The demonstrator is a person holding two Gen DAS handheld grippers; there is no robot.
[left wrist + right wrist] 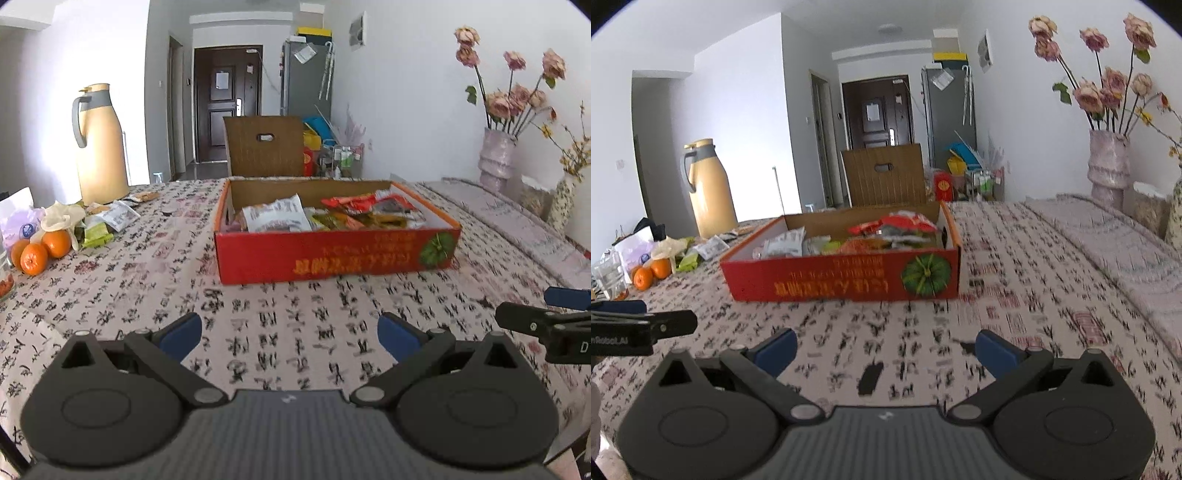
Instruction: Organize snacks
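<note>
A shallow red cardboard box sits on the patterned tablecloth, filled with several snack packets. More loose snack packets lie at the left beside the thermos. My left gripper hovers low over the cloth in front of the box, open and holding nothing. My right gripper is also open and holds nothing, a little to the right of the left one; each shows at the edge of the other's view.
A yellow thermos stands at the back left. Oranges and a glass lie at the left edge. Vases with dried flowers stand at the right. A wooden chair back rises behind the box.
</note>
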